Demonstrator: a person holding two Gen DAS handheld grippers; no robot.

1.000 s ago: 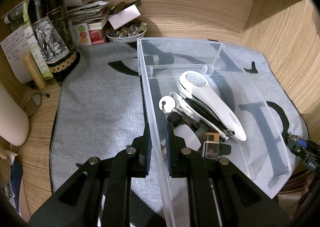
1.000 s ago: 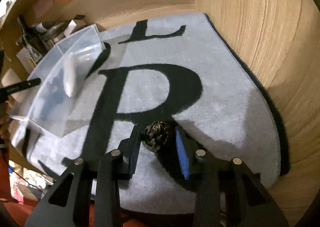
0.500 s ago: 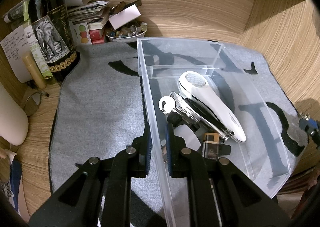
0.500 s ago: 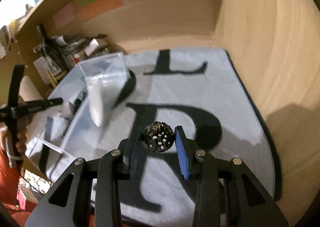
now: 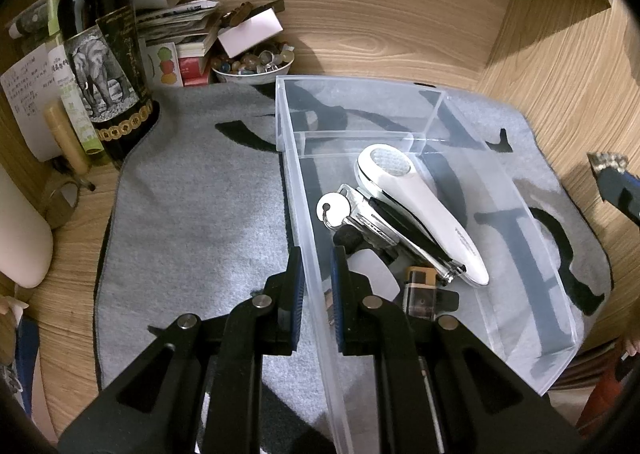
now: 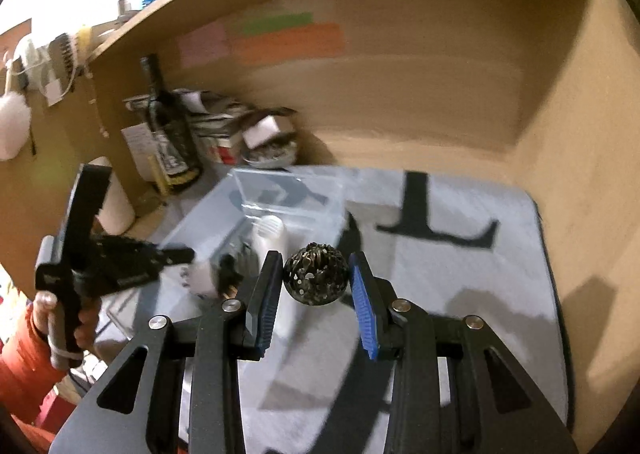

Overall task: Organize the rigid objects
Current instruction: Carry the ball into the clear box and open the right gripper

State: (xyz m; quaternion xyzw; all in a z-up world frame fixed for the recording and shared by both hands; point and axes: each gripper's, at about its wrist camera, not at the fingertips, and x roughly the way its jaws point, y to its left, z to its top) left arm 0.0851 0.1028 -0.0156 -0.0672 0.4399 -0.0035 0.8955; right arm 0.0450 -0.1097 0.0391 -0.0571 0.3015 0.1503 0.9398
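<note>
Left gripper (image 5: 316,286) clamped on bin wall (image 5: 304,206), pitched down | right gripper (image 6: 314,290) grips ball (image 6: 316,274), raised

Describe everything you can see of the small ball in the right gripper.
The ball is small, round and dark, with a metallic look and a shell pierced by many little holes, so it seems hollow. The right gripper holds it between its two blue pads, one on each side, and nothing else touches it. It hangs in the air above the grey mat, just beside the clear box. In the left wrist view only a sliver of it shows at the right edge.
</note>
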